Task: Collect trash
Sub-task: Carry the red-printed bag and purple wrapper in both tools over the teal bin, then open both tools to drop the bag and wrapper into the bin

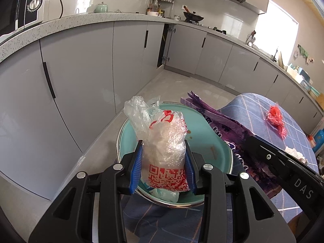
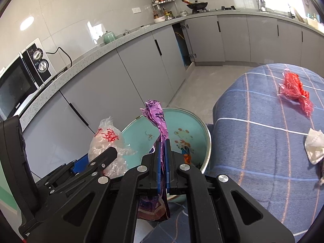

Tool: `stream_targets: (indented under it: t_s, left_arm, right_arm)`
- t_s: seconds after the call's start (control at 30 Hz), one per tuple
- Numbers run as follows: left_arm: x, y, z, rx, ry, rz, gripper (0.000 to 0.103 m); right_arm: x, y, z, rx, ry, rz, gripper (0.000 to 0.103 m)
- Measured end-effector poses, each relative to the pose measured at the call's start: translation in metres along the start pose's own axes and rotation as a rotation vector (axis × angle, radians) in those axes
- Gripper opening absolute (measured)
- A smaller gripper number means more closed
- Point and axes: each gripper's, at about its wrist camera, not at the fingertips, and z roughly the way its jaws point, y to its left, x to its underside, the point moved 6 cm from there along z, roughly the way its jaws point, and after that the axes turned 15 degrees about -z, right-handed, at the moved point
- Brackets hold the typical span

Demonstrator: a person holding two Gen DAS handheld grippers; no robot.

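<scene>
Grey kitchen cabinets (image 1: 81,70) face a blue checked tablecloth (image 2: 263,141); fingers (image 1: 136,162) grip plastic bag (image 1: 164,147), purple wrapper (image 2: 160,133).

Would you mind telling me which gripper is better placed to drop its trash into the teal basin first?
Left gripper: its clear plastic bag hangs directly over the teal basin, while the right gripper's purple wrapper sits at the rim.

The desk (image 2: 253,125) is covered by a blue cloth with a pale checked pattern. A teal basin (image 2: 202,125) sits at its edge nearest the grey cabinets. Well away from the basin lie a crumpled red plastic bag (image 2: 294,89) and, nearer the camera, a crumpled white tissue (image 2: 314,144).
</scene>
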Motion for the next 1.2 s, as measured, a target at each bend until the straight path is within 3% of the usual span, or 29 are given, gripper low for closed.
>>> stream_targets:
  t_s: [0.77, 0.83, 0.9, 0.97, 1.2]
  left_arm:
    - [0.002, 0.016, 0.042, -0.052, 0.060, -0.009, 0.037]
    - [0.002, 0.015, 0.044, -0.056, 0.063, -0.009, 0.037]
    - [0.002, 0.014, 0.045, -0.060, 0.064, -0.006, 0.037]
    - [0.004, 0.013, 0.046, -0.064, 0.066, -0.005, 0.037]
    - [0.004, 0.007, 0.051, -0.058, 0.073, 0.007, 0.037]
  right_arm:
    - [0.014, -0.004, 0.071, -0.036, 0.100, 0.059, 0.005]
    - [0.016, -0.004, 0.078, -0.066, 0.106, 0.058, 0.008]
    - [0.019, -0.006, 0.079, -0.081, 0.107, 0.073, 0.030]
    - [0.019, -0.010, 0.075, -0.078, 0.093, 0.079, 0.038]
    - [0.007, -0.027, 0.037, 0.005, 0.000, 0.073, 0.038]
